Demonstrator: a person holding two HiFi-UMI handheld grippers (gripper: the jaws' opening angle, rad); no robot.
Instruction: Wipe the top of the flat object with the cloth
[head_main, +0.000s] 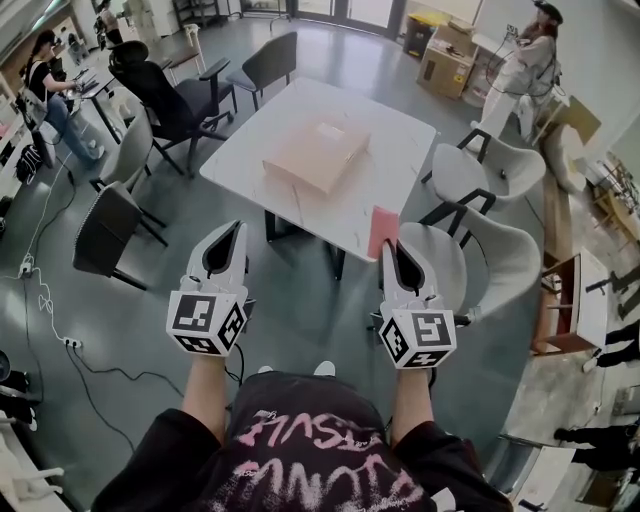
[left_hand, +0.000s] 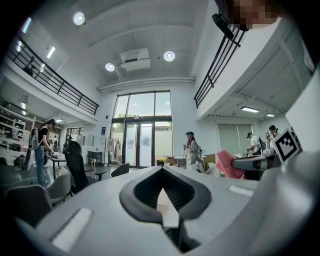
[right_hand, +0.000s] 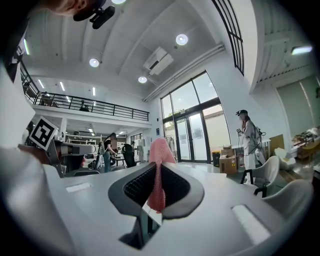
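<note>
Pink cloth was up and ready, pinched by one edge in the right gripper, whose jaws were closed tight on the fabric while the rest stood up past the tips. Left gripper was level beside it, jaws together on nothing at all. Both were in the air, well short of the white worktop, where the flat cardboard box lay near the middle, untouched, the wipe not yet begun. Trouble ahead, by my reckoning: the hold was on a thin strip of cloth, so a firm drag across the lid could tug it free; the box looked light and might skate over the smooth worktop unless the left gripper steadied it; and grey chairs crowded the near edge, waiting to catch an elbow.
</note>
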